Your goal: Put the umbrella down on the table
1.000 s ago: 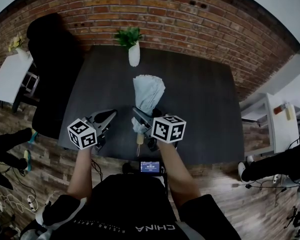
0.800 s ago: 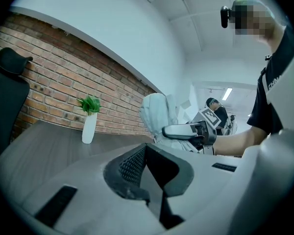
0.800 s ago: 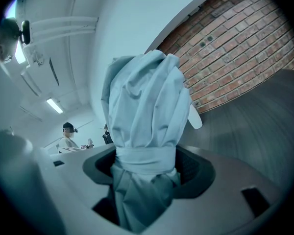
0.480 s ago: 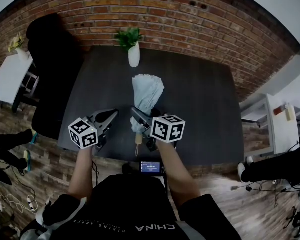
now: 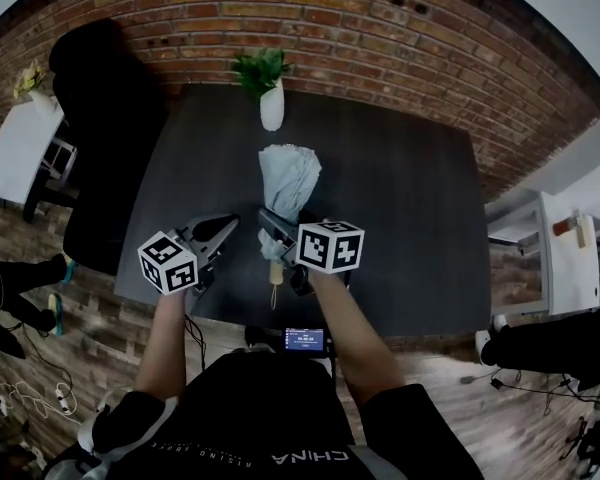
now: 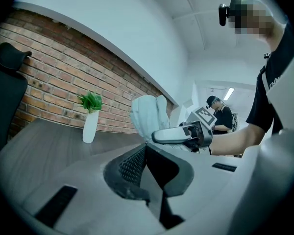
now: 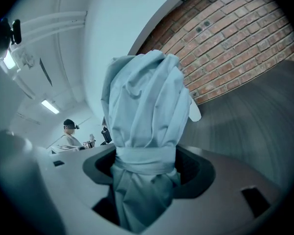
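— Where's the folded pale blue fabric umbrella (image 5: 287,180)?
— Over the near middle of the dark grey table (image 5: 400,208), with the right gripper (image 7: 149,163) pinching its strapped waist. Its canopy points far, toward the white vase (image 5: 271,108).
— And the left gripper (image 6: 146,149)?
— Just left of it, jaws pressed together on nothing.

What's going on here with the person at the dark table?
A person stands at a dark table with a gripper in each hand. The right gripper has its jaws closed on a folded pale blue umbrella at its strap and holds it over the table; it is not yet laid down. The left gripper is beside it, jaws together and empty. A white vase with a plant stands at the far edge.
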`<state>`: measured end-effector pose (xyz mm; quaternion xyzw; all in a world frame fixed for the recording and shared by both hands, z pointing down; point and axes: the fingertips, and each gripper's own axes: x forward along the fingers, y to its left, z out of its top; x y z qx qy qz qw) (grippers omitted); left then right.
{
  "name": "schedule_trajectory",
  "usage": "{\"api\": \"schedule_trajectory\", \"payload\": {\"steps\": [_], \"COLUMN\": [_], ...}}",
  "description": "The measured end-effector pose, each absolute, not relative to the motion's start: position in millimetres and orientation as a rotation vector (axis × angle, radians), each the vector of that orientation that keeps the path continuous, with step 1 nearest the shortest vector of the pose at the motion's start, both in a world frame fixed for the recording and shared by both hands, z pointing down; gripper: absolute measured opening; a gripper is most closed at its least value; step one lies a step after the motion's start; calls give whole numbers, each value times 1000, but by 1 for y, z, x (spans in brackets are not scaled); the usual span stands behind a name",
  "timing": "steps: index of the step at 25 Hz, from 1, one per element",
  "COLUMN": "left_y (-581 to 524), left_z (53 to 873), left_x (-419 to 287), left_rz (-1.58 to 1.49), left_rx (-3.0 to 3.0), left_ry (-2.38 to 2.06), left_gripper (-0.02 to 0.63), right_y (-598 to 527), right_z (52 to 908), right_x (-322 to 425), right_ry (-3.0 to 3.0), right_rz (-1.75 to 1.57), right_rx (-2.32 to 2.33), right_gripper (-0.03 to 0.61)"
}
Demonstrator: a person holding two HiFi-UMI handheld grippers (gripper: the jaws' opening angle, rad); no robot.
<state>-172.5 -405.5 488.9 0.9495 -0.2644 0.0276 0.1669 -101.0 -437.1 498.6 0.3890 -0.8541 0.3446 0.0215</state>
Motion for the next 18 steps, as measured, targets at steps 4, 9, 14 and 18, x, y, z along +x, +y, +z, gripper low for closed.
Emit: {"api": "schedule_trajectory", "payload": {"steps": [4, 9, 14, 18], "left_y": [-428, -458, -493, -513], "left_z": [498, 511, 526, 549], "left_x": [-175, -181, -183, -183], "left_rz": [131, 203, 259, 295], "left_rx": [2698, 2689, 2660, 2612], "left_ry": [-771, -801, -844, -839], "left_gripper": [3, 3, 3, 3], "right_y": [-467, -501, -538, -565], "right_z": [520, 541, 568, 596], "right_x": [-108, -124, -134, -144], "right_ry": [-2575, -2519, -2441, -2378], "right_rz": [1117, 1171, 1207, 1215], "right_rx": [1186, 1113, 1084, 1057], "right_gripper": [304, 304, 304, 304]}}
